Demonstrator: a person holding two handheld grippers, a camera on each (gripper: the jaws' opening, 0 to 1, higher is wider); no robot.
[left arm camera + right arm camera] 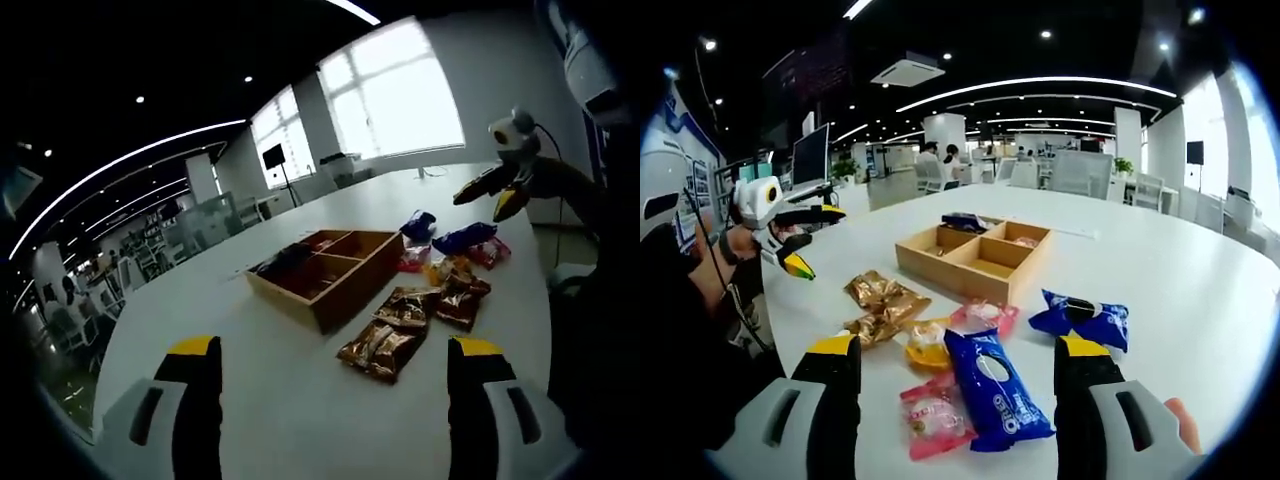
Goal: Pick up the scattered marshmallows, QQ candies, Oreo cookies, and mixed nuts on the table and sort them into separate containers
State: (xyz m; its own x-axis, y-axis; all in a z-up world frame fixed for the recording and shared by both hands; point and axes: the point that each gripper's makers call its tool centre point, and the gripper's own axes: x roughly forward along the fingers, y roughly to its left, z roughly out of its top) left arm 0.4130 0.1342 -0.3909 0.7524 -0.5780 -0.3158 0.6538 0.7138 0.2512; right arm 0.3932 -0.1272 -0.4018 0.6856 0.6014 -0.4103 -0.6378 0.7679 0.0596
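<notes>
1. Right gripper (955,375): jaws spread wide, nothing held, hovering over the near blue Oreo pack (995,392). Left gripper (335,385): also wide apart and empty, near the brown nut packs (385,345).
2. Snacks lie bunched on the white table (1180,270), just short of the wooden divided tray (975,257).
3. Risk: the Oreo pack touches a pink candy pack (933,415) and a yellow pack (925,345); closing here could snag two.
4. Glossy wrappers may slip out of the jaws.
5. Tray compartments are adjacent, so mis-sorting is easy.
</notes>
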